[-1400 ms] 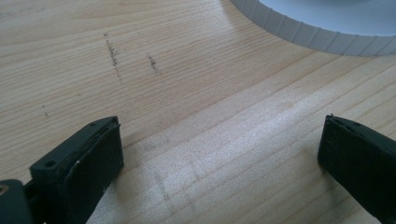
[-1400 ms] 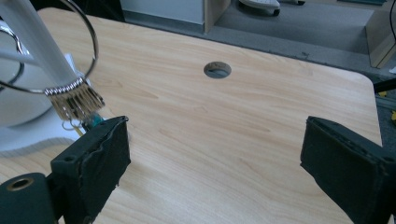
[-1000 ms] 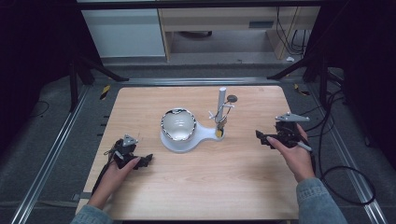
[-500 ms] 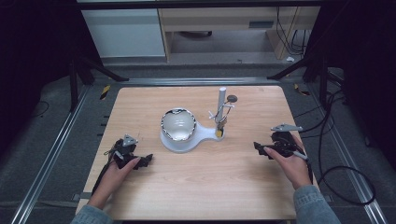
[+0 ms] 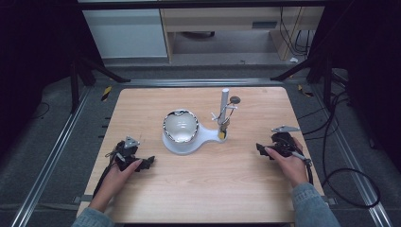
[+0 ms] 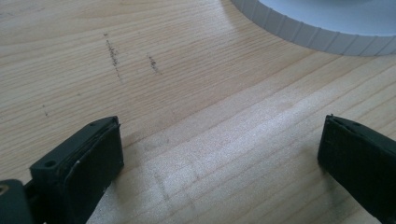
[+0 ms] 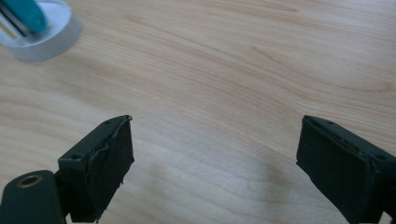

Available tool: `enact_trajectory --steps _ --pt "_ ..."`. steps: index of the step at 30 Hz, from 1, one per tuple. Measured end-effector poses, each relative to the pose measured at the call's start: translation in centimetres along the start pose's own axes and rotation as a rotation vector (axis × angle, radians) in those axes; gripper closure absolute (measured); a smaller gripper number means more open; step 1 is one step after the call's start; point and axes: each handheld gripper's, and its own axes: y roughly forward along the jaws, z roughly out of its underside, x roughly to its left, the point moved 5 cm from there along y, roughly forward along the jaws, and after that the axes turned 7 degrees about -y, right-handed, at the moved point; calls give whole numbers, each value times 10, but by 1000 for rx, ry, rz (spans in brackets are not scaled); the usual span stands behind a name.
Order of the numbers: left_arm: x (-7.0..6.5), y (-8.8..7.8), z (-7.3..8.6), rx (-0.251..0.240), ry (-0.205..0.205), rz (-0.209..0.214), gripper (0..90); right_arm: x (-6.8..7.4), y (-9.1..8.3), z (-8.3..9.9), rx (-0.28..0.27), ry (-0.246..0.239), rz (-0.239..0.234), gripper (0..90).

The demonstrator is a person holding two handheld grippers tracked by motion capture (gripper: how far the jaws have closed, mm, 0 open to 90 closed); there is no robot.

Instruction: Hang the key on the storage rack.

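**Pale wood tabletop, two claws at rest, white stand at centre**

Pale wood tabletop [image 5: 203, 189], grain running across, faint dark scuff marks visible in the left gripper view.

Near edge, left: a hand [image 5: 115, 176] in a grey sleeve holds the left claw [image 5: 142, 163] low on the tabletop, pointed toward the centre. In the left gripper view its two black jaws stand wide apart with bare wood between them; nothing held.

Near edge, right: a hand [image 5: 289, 165] in a blue denim sleeve holds the right claw [image 5: 261, 149], a grey three-cornered plate on top, a cable trailing off the tabletop's right side. In the right gripper view the jaws are spread wide over bare wood; nothing held.

Centre: a white stand [image 5: 189, 140] with a ribbed rim, carrying a shiny round bowl [image 5: 180, 126]. It lies between the claws, well apart from both.

Just beyond, on the stand's right arm: an upright post [image 5: 224, 105] with small fittings, too small to identify.

Far side: grey floor [image 5: 213, 71] and pale cabinets.
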Motion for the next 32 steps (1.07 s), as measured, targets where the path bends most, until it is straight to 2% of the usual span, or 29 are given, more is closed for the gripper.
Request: enact_trajectory --steps 6,10,13,17,23,25,27,32 --pt "0 0 0 0 -1 0 0 -17 9 4 -18 65 41 116" --pt "0 0 0 0 -1 0 0 -19 14 5 -20 96 44 112" --pt "0 0 0 0 -1 0 0 -18 18 7 -13 96 44 107" --pt "0 0 0 0 0 0 0 -16 21 8 -19 90 67 95" --pt "0 0 0 0 0 0 0 -12 24 7 -2 47 100 84" --pt "0 0 0 0 0 0 0 -12 24 7 -3 39 97 84" --pt "0 0 0 0 -1 0 0 -8 24 7 -4 20 73 81" --pt "0 0 0 0 -1 0 0 -7 24 8 3 31 82 61"
